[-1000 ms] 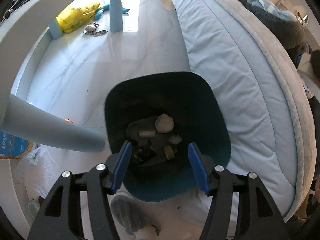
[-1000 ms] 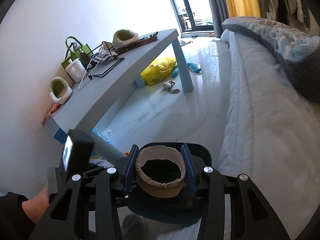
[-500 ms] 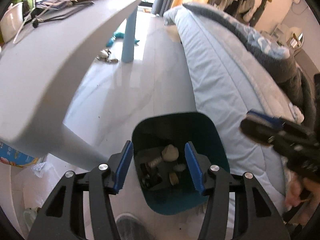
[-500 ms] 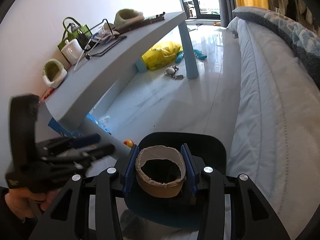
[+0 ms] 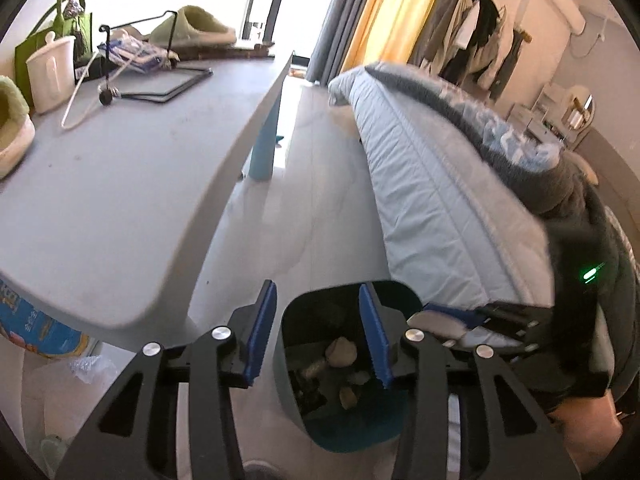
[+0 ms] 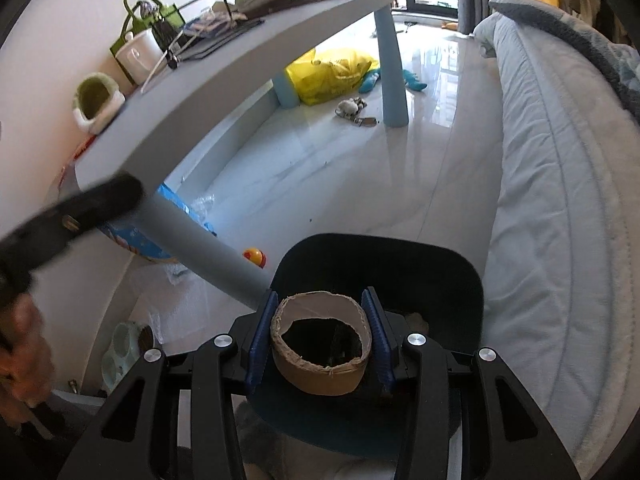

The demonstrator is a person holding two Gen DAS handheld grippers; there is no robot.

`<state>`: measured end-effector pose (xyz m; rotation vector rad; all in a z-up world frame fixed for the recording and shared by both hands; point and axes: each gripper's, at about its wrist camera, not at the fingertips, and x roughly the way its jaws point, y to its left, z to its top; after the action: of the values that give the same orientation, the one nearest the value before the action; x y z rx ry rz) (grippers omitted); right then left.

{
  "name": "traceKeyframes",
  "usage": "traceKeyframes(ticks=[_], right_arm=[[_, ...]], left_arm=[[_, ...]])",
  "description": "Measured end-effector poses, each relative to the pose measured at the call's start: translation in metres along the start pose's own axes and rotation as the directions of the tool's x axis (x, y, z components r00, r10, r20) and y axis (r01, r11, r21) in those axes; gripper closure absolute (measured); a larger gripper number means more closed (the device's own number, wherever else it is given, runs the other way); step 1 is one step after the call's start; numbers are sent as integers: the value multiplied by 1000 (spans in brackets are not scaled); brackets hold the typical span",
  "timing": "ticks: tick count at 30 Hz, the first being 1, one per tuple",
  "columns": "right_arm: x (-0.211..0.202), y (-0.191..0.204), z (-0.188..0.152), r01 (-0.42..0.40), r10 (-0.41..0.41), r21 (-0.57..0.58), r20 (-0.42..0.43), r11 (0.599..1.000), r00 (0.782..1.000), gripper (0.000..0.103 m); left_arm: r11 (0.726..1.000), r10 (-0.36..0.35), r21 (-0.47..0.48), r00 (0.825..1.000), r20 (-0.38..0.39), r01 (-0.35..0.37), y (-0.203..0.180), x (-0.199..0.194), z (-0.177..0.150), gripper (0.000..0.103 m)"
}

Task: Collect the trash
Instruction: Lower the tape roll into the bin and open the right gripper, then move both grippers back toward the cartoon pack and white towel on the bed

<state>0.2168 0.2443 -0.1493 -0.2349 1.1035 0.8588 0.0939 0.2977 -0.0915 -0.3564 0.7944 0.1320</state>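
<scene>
presently: right gripper (image 6: 318, 338), lower centre of frame, clamped across a cardboard ring (image 6: 318, 350) above the dark bin (image 6: 460, 276). ring looks light, thin-walled, crushable; side-wall pinch suits it. left gripper (image 5: 318, 334), jaws just closing, nothing between; bin (image 5: 292, 364) shows behind.

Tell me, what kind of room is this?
It looks like a bedroom in someone's home. There is a bed with a blue sheet, clothes hanging by the far wall, and fuzzy green slippers on a low grey table.
</scene>
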Motion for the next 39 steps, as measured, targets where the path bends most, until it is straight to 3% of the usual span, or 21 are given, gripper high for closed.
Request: traceKeyframes(ticks=[13,17,20,29,39], right_arm=[[44,20,-7,23,-28,-50,-106,998,994,59],[49,20,-10,34,-41,-57,-118,998,992,48],[46,20,-11,46,-52,-57,-108,997,993,36],[31,16,-11,39,-42,-46,-73,998,996,35],[-18,12,-2,8,-5,-50,57,999,998,31]], left_arm=[[999,-50,2,988,147,51,-3,-39,12,58],[998,-63,5,985,163,63,-4,-45,14,58],[998,-69,2,983,169,70,-6,-47,16,58],[996,-87,-13,978,192,91,-10,-54,21,58],[996,-88,6,974,211,89,-33,-56,29,50]])
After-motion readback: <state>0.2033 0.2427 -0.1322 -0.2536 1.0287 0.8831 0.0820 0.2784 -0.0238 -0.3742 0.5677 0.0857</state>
